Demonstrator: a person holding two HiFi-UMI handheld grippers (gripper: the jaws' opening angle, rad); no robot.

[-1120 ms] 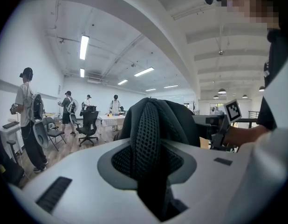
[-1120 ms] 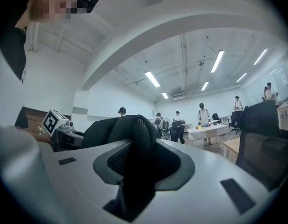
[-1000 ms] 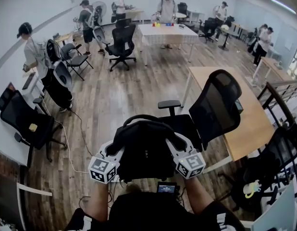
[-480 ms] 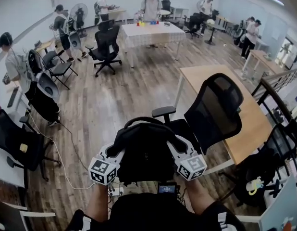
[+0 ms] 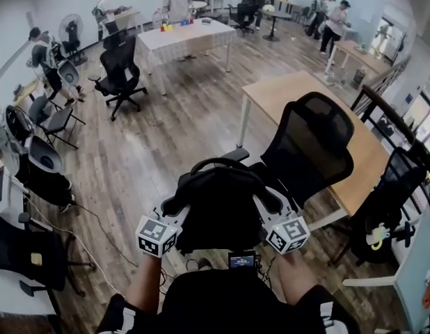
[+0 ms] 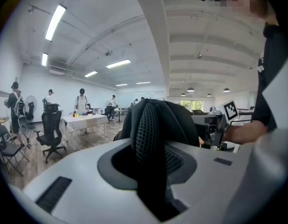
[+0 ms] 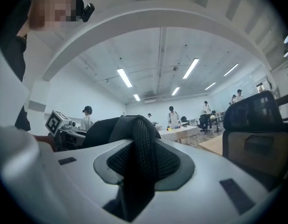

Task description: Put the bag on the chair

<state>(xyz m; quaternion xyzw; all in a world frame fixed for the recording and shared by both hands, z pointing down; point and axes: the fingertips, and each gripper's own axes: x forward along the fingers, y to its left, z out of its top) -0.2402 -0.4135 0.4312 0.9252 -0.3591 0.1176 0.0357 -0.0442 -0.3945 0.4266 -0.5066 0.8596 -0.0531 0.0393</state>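
A black backpack (image 5: 218,211) hangs in front of me, held up by its mesh shoulder straps. My left gripper (image 5: 174,213) is shut on the left strap (image 6: 147,125), which fills the slot between its jaws. On the other side, my right gripper (image 5: 268,206) is shut on the right strap (image 7: 140,153) in the same way. The black mesh office chair (image 5: 309,148) stands just beyond the bag and to its right, its back upright and one armrest (image 5: 229,155) pointing left. The bag hides most of the chair's seat. In the right gripper view the chair's back (image 7: 258,120) rises at the right.
A wooden table (image 5: 319,96) stands right behind the chair. Another black chair (image 5: 389,200) is at the right. Several office chairs (image 5: 121,68) line the left side, with cables on the floor (image 5: 90,214). A white table (image 5: 187,33) and several people are farther back.
The view has swung left to right, so the mesh chair now stands nearer and more central. The bag and both grippers have shifted slightly right, and the grip is unchanged.
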